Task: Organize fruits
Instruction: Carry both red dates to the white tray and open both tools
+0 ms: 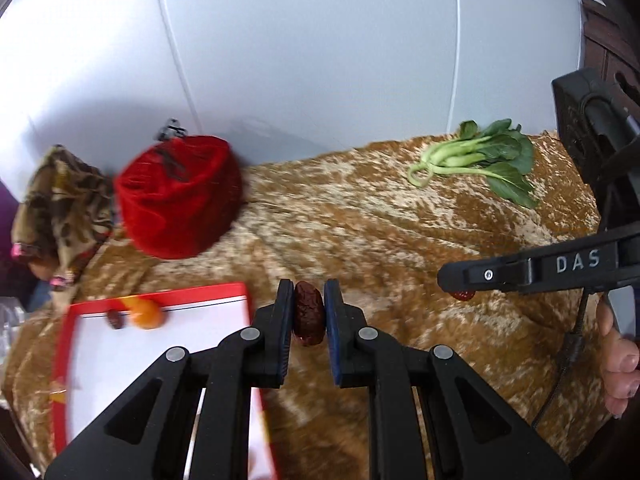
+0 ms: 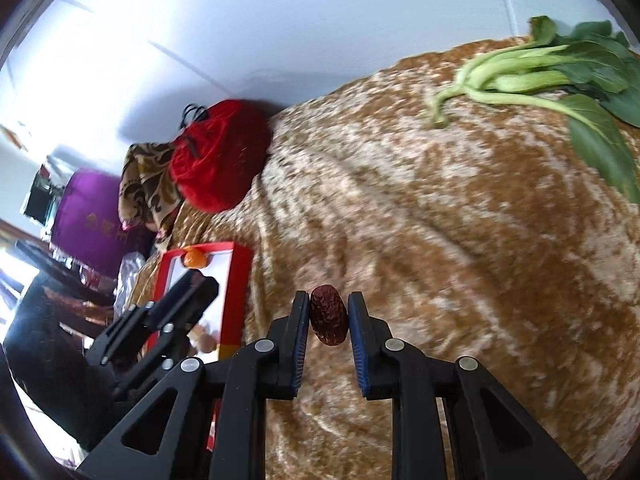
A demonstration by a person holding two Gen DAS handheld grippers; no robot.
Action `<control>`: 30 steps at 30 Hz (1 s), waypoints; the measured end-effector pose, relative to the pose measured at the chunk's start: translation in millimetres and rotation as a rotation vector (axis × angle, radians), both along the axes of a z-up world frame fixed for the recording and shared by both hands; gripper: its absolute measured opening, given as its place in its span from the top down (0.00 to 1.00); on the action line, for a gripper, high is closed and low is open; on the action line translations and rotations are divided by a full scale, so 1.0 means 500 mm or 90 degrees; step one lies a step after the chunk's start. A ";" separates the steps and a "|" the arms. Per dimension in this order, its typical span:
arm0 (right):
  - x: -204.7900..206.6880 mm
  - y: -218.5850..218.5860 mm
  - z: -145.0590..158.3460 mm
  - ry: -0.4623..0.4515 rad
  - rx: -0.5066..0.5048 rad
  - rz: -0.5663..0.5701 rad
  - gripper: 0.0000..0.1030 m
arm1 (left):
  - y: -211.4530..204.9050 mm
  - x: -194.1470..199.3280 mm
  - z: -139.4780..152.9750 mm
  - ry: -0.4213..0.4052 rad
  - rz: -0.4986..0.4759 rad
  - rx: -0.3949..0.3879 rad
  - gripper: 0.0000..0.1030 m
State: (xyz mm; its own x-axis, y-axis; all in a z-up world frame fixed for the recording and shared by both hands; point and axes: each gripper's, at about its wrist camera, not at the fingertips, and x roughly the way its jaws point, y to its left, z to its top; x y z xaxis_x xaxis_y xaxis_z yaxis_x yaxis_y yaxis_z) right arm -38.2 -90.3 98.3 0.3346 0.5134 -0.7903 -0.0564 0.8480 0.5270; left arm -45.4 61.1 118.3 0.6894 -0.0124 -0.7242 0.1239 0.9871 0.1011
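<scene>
- Here, a table draped in a mottled brown-and-cream velvet cloth (image 1: 360, 216) fills both views, with a pale wall (image 1: 300, 40) behind its far edge; a purple drape shows in the room at the left of the right wrist view
- Toward the far left corner sits a red velvet pouch (image 1: 180, 196), touching a patterned brown fabric bundle (image 1: 60, 208); near the far right corner lies a bunch of leafy greens (image 1: 480, 160)
- A red-rimmed white tray (image 1: 64, 360) rests at the left edge of the cloth; at its far rim lie a small orange fruit (image 1: 147, 314) and, just beside it, a small dark red date (image 1: 115, 319)
- The left gripper (image 1: 309, 312) is clamped on a wrinkled red date (image 1: 308, 312), upright between the blue pads, beside the tray's right rim
- The right gripper (image 2: 328, 316) pinches a second wrinkled date (image 2: 329, 315) between its pads, over bare cloth
- Both grippers tilt downward toward the cloth; the person's fingers (image 1: 618, 364) curl round the right gripper's handle at the right edge of the left wrist view
</scene>
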 end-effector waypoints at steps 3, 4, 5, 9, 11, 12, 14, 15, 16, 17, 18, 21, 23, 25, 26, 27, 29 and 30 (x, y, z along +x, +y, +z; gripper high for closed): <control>-0.010 0.030 0.003 -0.012 0.004 0.022 0.81 | 0.023 -0.015 0.013 -0.018 0.023 0.011 0.87; -0.014 0.039 0.005 -0.017 0.006 0.028 0.81 | 0.031 -0.022 0.017 -0.024 0.030 0.015 0.87; -0.017 0.048 0.006 -0.020 0.010 0.034 0.81 | 0.040 -0.029 0.022 -0.029 0.036 0.018 0.87; -0.028 0.088 0.015 -0.040 0.031 0.063 0.81 | 0.079 -0.053 0.035 -0.047 0.066 0.026 0.87; -0.033 0.112 0.022 -0.052 0.038 0.079 0.81 | 0.097 -0.061 0.036 -0.049 0.079 0.031 0.87; -0.037 0.125 0.025 -0.058 0.044 0.088 0.81 | 0.101 -0.061 0.035 -0.049 0.083 0.031 0.87; -0.044 0.147 0.028 -0.064 0.054 0.104 0.81 | 0.115 -0.065 0.035 -0.047 0.091 0.030 0.87; -0.050 0.160 0.030 -0.068 0.059 0.113 0.81 | 0.122 -0.066 0.034 -0.045 0.095 0.031 0.87; -0.055 0.172 0.032 -0.072 0.061 0.123 0.81 | 0.127 -0.067 0.034 -0.044 0.099 0.031 0.87; -0.060 0.182 0.033 -0.074 0.062 0.130 0.81 | 0.132 -0.069 0.033 -0.044 0.101 0.030 0.87; -0.065 0.193 0.033 -0.076 0.064 0.138 0.81 | 0.135 -0.071 0.034 -0.045 0.103 0.032 0.87; -0.079 0.221 0.030 -0.081 0.068 0.159 0.81 | 0.147 -0.075 0.034 -0.046 0.110 0.035 0.87; -0.086 0.233 0.027 -0.081 0.072 0.168 0.81 | 0.152 -0.078 0.034 -0.046 0.114 0.037 0.87; -0.093 0.245 0.022 -0.081 0.076 0.179 0.81 | 0.159 -0.080 0.030 -0.041 0.119 0.040 0.87; -0.097 0.253 0.020 -0.081 0.077 0.186 0.81 | 0.162 -0.080 0.029 -0.038 0.121 0.041 0.87; -0.101 0.259 0.018 -0.082 0.078 0.192 0.81 | 0.167 -0.080 0.025 -0.034 0.125 0.041 0.87; -0.109 0.274 0.013 -0.083 0.079 0.203 0.81 | 0.176 -0.082 0.019 -0.027 0.134 0.044 0.87; -0.114 0.284 0.009 -0.081 0.078 0.212 0.81 | 0.182 -0.083 0.014 -0.021 0.139 0.047 0.87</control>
State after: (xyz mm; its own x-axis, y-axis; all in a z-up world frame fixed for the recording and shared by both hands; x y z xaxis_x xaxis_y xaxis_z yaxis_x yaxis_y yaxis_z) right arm -95.4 51.6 102.6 0.2257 0.6986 -0.6790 -0.3898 0.7035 0.5943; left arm -87.0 152.2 125.3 0.6935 0.1909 -0.6947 -0.0957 0.9801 0.1738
